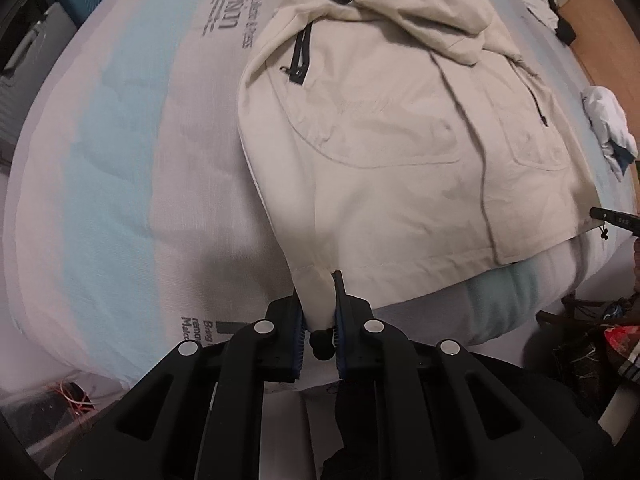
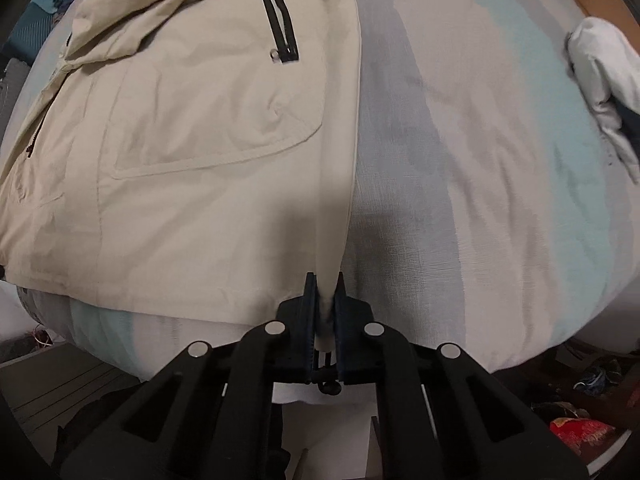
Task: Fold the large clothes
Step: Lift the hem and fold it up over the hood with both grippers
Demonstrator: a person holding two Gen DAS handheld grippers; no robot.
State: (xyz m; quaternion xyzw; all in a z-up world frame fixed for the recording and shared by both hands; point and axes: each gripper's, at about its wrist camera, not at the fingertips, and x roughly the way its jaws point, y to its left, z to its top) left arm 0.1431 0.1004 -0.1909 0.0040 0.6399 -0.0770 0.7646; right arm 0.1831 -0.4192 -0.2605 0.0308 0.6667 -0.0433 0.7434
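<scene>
While the beige jacket (image 1: 380, 128) lies face up on the bed (image 1: 120, 160) with its hood at the far end, the left tool (image 1: 320, 312) is closed on the jacket's near hem corner, a black cord toggle (image 1: 322, 344) hanging just behind the pinch. From the right wrist, the right tool (image 2: 325, 304) is likewise nearly shut, pinching the opposite hem corner of the jacket (image 2: 200, 120). A crumpled white garment (image 2: 600, 76) lies well apart from the jacket. Likely step: starting the bottom-up fold. Next, both corners should lift together and travel toward the hood, kept level.
</scene>
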